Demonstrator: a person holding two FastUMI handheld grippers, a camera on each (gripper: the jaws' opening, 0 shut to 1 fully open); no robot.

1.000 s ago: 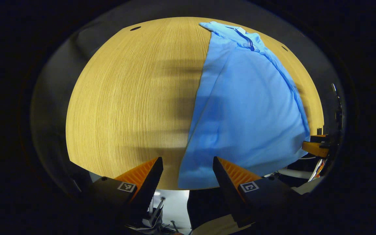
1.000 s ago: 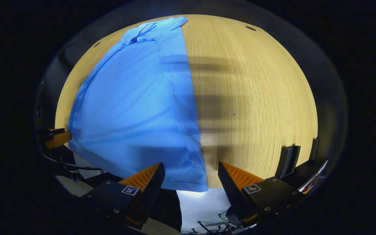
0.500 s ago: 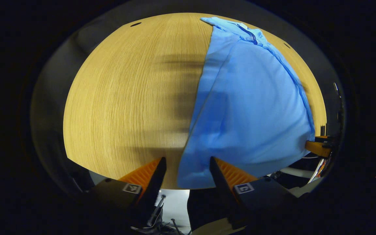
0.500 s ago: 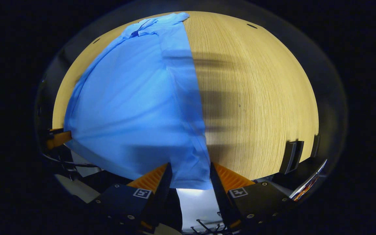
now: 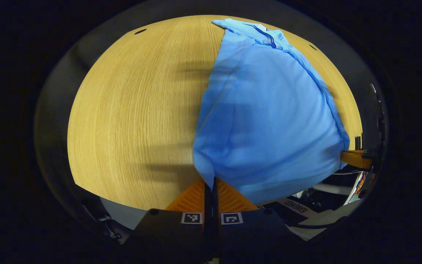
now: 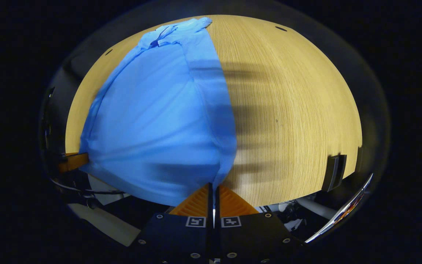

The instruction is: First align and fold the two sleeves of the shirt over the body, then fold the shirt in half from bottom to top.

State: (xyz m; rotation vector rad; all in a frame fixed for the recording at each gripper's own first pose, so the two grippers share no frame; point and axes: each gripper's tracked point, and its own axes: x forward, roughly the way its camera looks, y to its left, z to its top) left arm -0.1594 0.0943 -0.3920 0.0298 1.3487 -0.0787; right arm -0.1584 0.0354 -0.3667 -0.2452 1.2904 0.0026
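Note:
A light blue shirt [image 5: 269, 117] lies lengthwise on the wooden table [image 5: 134, 117], sleeves folded over the body, collar at the far end. My left gripper [image 5: 209, 183] is shut on the shirt's near left hem corner, lifted a little off the table. In the right gripper view the same shirt [image 6: 159, 121] spreads to the left, and my right gripper [image 6: 213, 187] is shut on its near right hem corner. The hem sags between the two corners. Each view also catches the other gripper, the right gripper [image 5: 355, 158] and the left gripper [image 6: 73, 161], at the shirt's far bottom corner.
Bare wood lies on either side of the shirt, left in the left gripper view and right [image 6: 299, 110] in the right gripper view. Small dark holes [image 6: 280, 28] mark the table's far edge. Dark brackets [image 6: 333, 172] stand at the table's right edge. Cables and clutter [image 5: 306, 205] lie below the near edge.
Both grippers went from open, straddling the hem corners, to shut on them. The near hem has come up off the table and bunched toward the fingers.

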